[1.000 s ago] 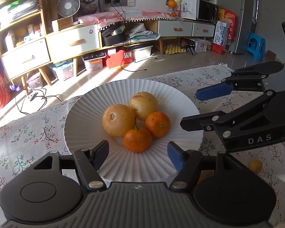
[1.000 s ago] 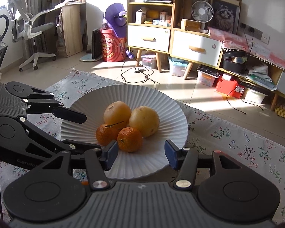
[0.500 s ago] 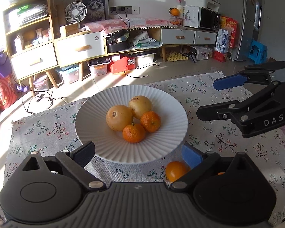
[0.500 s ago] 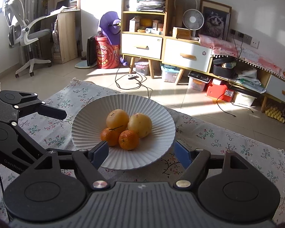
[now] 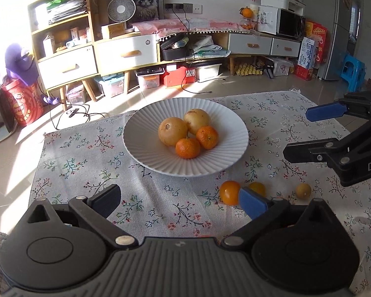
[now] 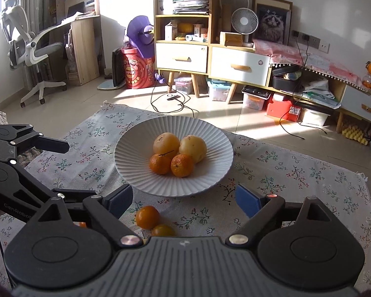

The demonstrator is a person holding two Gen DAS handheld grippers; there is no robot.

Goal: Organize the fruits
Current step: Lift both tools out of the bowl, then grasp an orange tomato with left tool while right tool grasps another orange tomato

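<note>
Both tools, the left tool (image 5: 179, 200) and right tool (image 6: 183, 198), had just been spreading wide, pinching nothing, with the fruit plate (image 5: 141, 148) at frame centre and small oranges (image 5: 229, 192) lower right.

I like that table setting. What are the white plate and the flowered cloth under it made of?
The white plate looks like glazed ceramic, perhaps porcelain: fine ribs fan out to its rim and it has a soft sheen. It could also be melamine. The cloth looks like woven cotton or linen: matte, slightly creased, printed with small flowers, with a frayed edge.

Four fruits (image 5: 186, 133) sit heaped in the white ribbed plate (image 5: 141, 146); three small ones (image 5: 229, 192) lie on the floral cloth (image 5: 86, 148).
</note>
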